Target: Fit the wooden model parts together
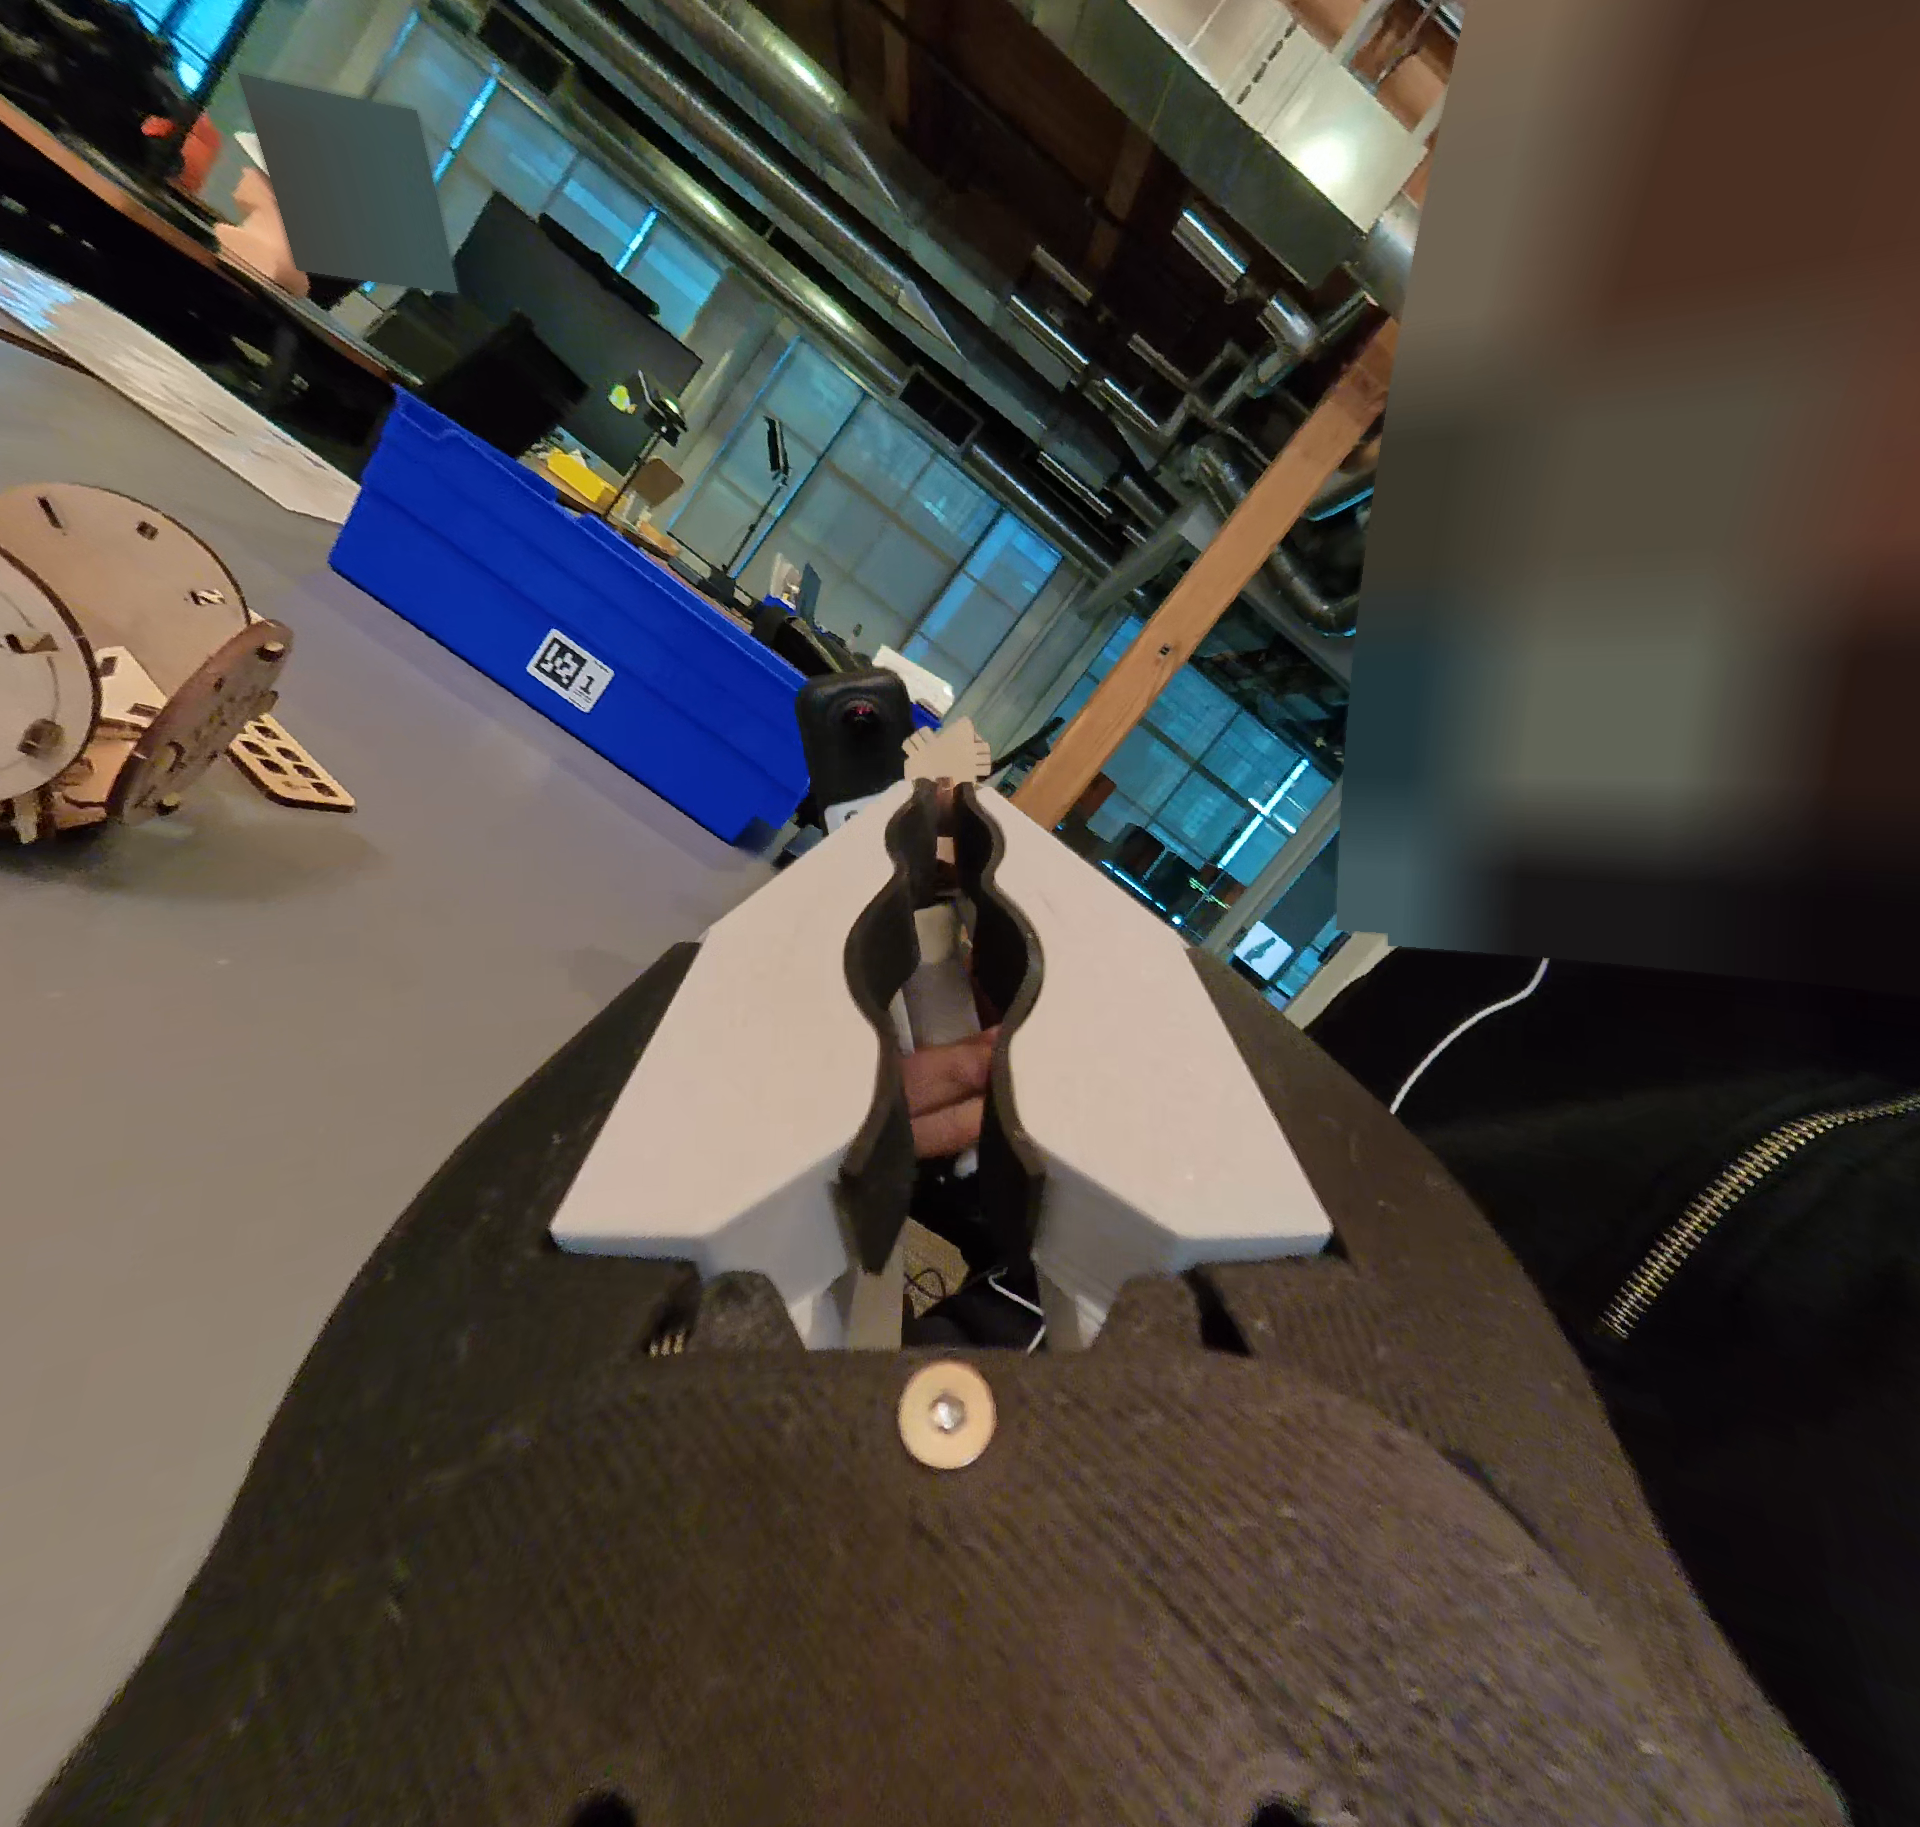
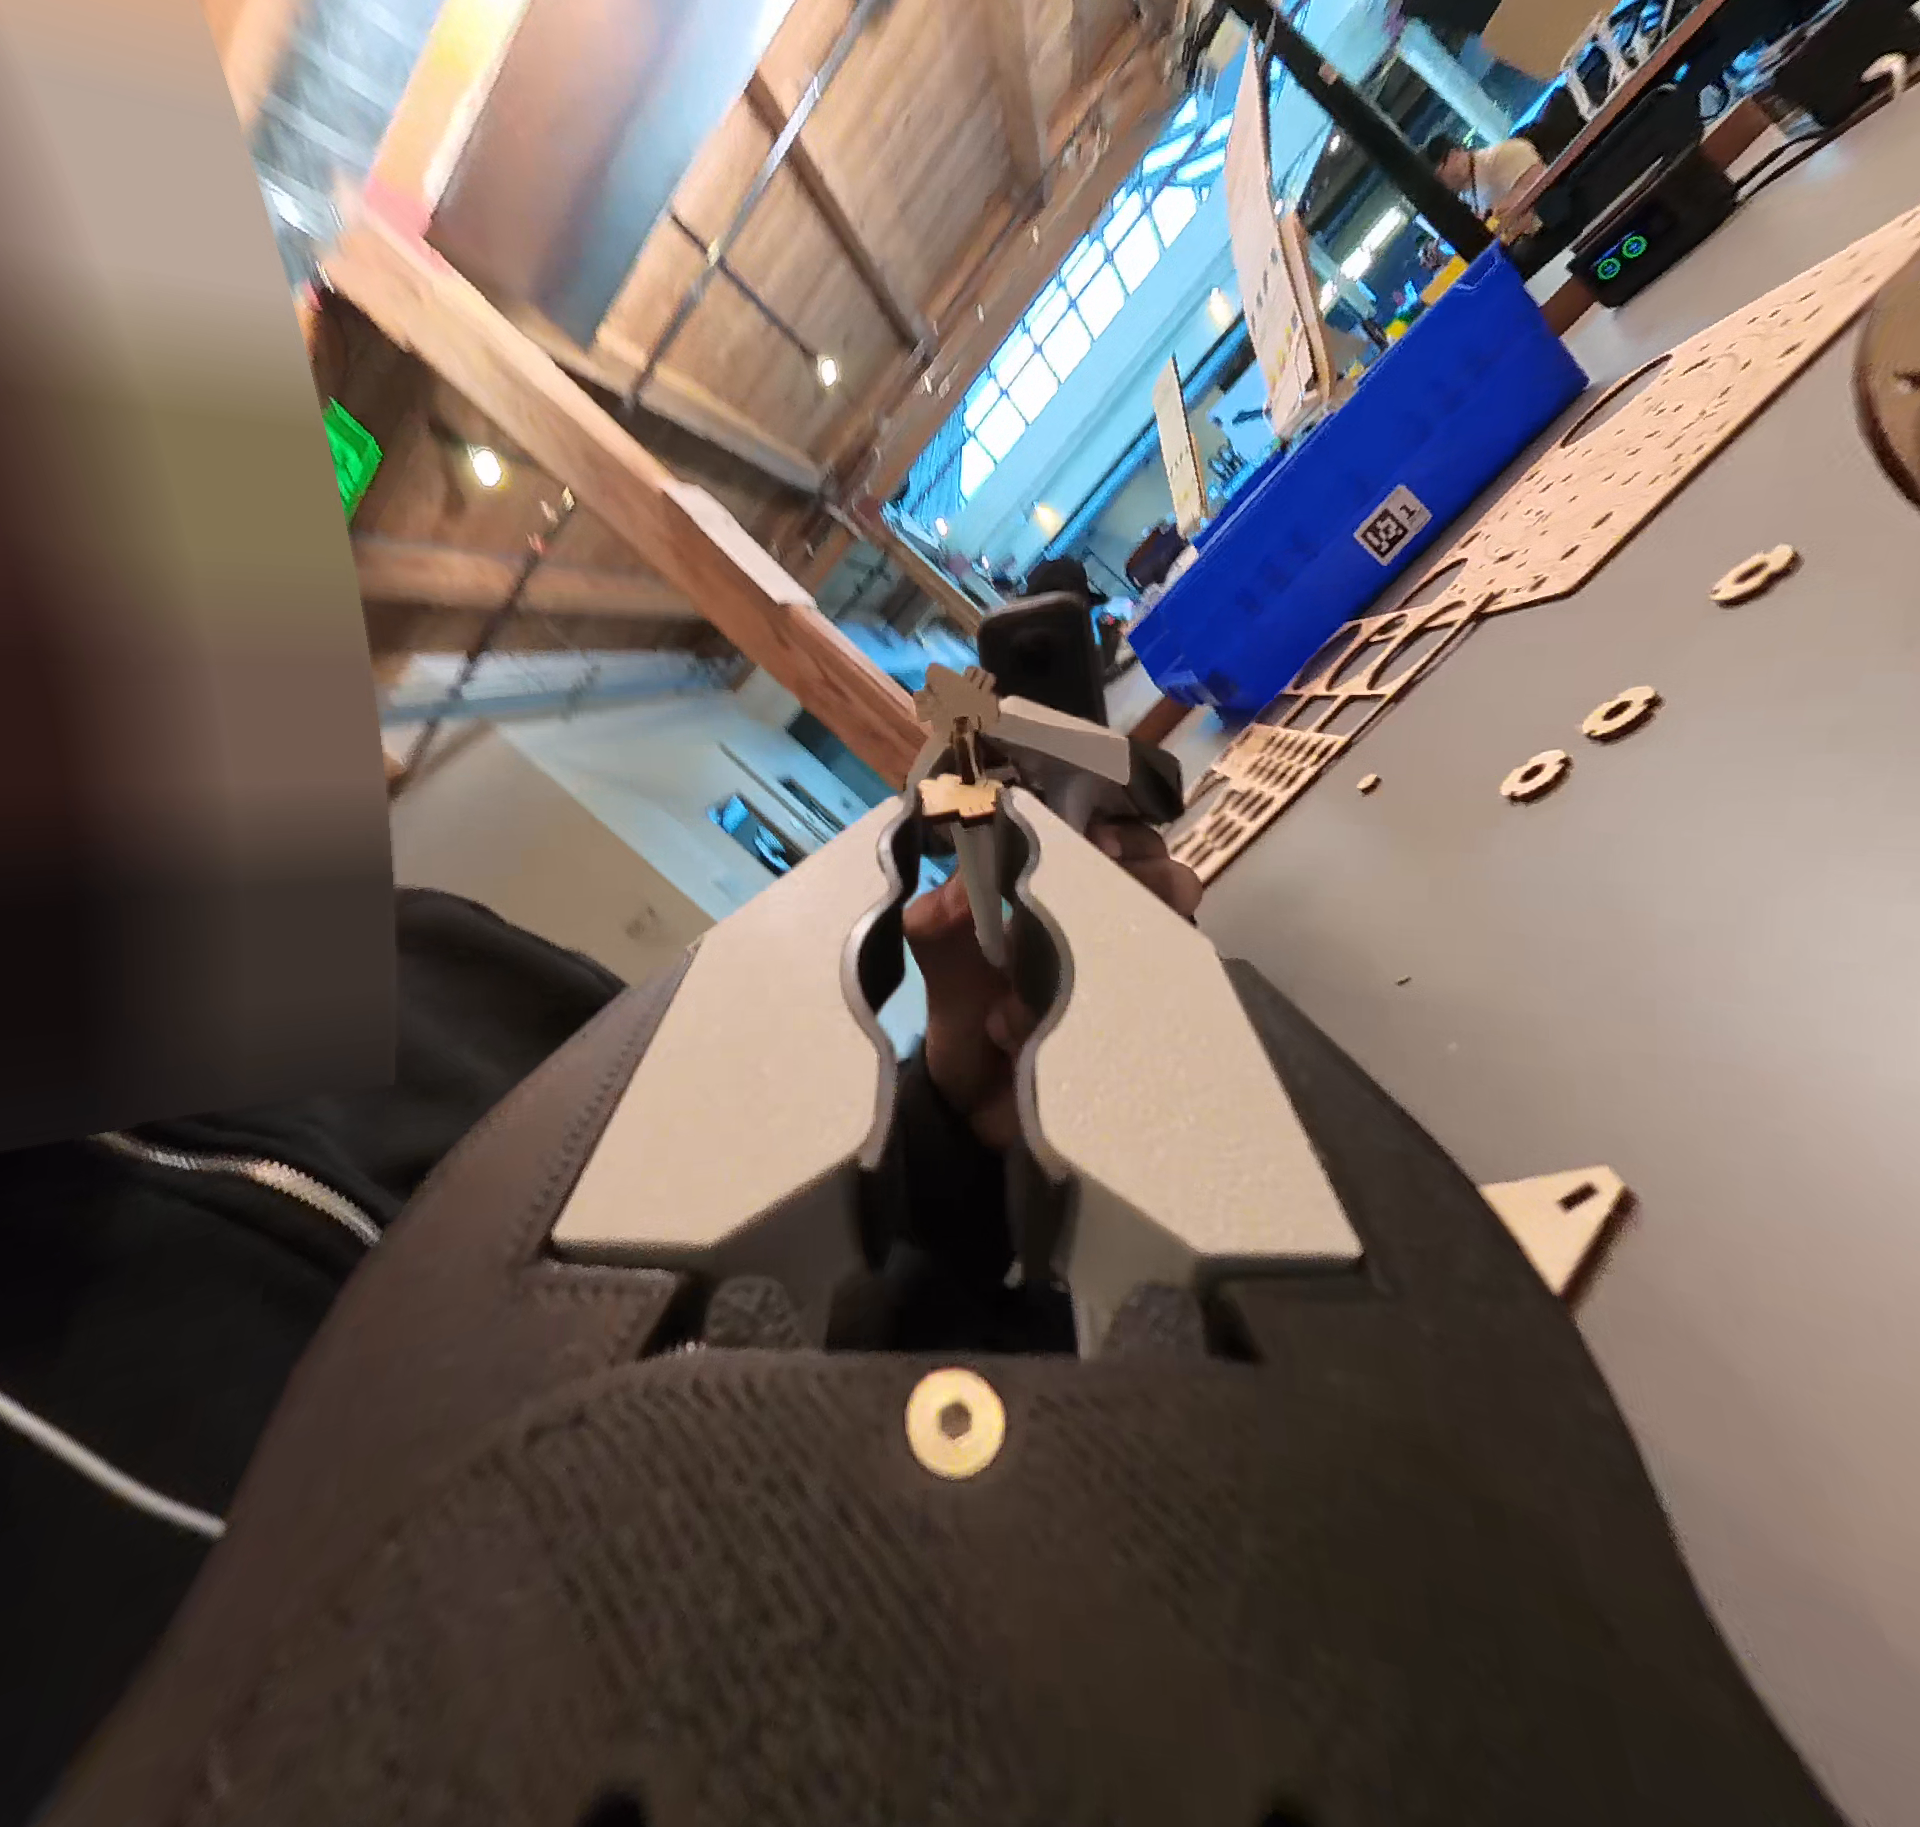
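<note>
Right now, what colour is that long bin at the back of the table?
Bright blue bin, carrying a small white sticker; the left wrist view shows it best.

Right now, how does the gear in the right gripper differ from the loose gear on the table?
The held gear is clamped at the right gripper's fingertips, above the table; the loose gear lies flat. The held gear has a peg at its centre; the loose gear shows an open hole. Both are pale, toothed wood.
</note>
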{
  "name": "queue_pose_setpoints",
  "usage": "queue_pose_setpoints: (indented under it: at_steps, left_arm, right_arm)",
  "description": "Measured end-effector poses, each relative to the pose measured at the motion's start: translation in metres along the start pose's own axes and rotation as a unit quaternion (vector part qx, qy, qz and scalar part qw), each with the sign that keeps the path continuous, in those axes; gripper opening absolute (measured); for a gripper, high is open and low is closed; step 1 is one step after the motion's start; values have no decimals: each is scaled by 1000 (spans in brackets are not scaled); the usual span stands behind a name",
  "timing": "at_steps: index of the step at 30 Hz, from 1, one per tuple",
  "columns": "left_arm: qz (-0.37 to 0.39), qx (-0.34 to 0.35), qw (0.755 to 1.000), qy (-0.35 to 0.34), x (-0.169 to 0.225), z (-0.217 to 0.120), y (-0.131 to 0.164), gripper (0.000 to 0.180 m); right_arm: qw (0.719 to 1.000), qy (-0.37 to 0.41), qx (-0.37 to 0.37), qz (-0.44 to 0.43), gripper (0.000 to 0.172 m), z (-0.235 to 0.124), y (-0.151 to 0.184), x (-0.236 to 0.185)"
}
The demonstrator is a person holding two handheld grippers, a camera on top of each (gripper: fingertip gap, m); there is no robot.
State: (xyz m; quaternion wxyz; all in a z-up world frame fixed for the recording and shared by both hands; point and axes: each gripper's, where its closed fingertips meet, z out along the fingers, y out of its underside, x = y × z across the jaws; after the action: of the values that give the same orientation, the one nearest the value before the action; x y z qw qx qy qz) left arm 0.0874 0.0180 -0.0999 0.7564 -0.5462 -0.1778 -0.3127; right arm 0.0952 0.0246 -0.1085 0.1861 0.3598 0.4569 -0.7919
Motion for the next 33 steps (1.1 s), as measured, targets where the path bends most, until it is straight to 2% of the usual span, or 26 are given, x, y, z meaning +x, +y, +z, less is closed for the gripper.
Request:
queue_pose_setpoints:
  at_steps: [5,12,16,20,25,31,33]
  left_arm:
    - [-27,11,999,-23,-10,1,0,1]
    - [-46,44,998,-19,-7,1,-3,1]
    - [-31,70,997,-18,0,-1,-6,1]
    - [-6,85,996,-21,4,-8,-12,1]
    - [-23,94,995,-9,4,-12,-14,1]
    - [-31,103,994,-9,1,-14,-16,2]
    - [-26,72,997,-2,4,-5,-6,1]
  right_arm:
    - [997,-4,31,67,11,-2,-4,8]
    - [994,-29,57,92,11,0,-7,5]
    - [993,-46,75,78,12,4,-9,-1]
    - [997,-32,53,49,11,13,-4,-2]
    - [999,-9,38,22,12,18,-2,-1]
    - [999,-8,42,27,11,21,4,3]
    - [1000,-4,17,9,0,28,13,2]
